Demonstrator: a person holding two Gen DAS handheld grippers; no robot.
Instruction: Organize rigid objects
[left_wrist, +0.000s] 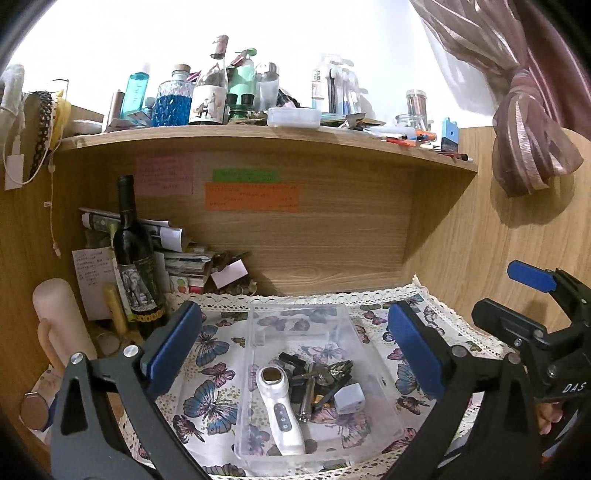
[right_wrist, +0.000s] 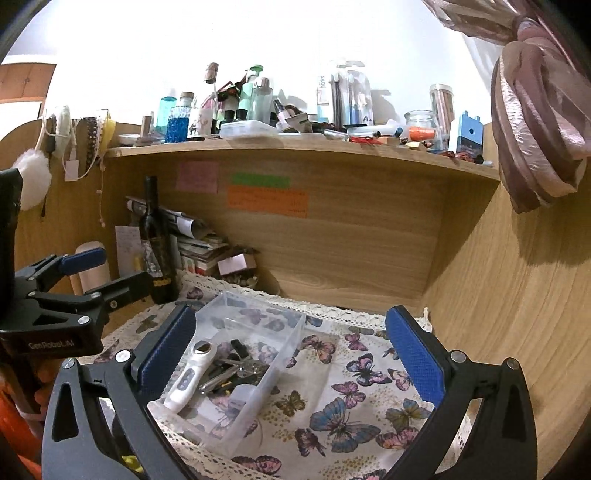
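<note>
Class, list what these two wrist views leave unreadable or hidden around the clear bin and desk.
- Sticky notes: writing too small and blurred, both views.
- Dark pile in the clear bin: pieces overlap; individual items unclear, left view.
- White handheld device: lower end hidden behind the right gripper finger.
- Round metal object: cut off by the lens edge, left view.

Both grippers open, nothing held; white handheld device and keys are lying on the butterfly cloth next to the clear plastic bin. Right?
Not quite. The white handheld device and the metal keys lie inside the clear plastic bin, not beside it on the butterfly-print cloth; the left wrist view shows this. The left gripper and right gripper are open and empty, as you said.
</note>
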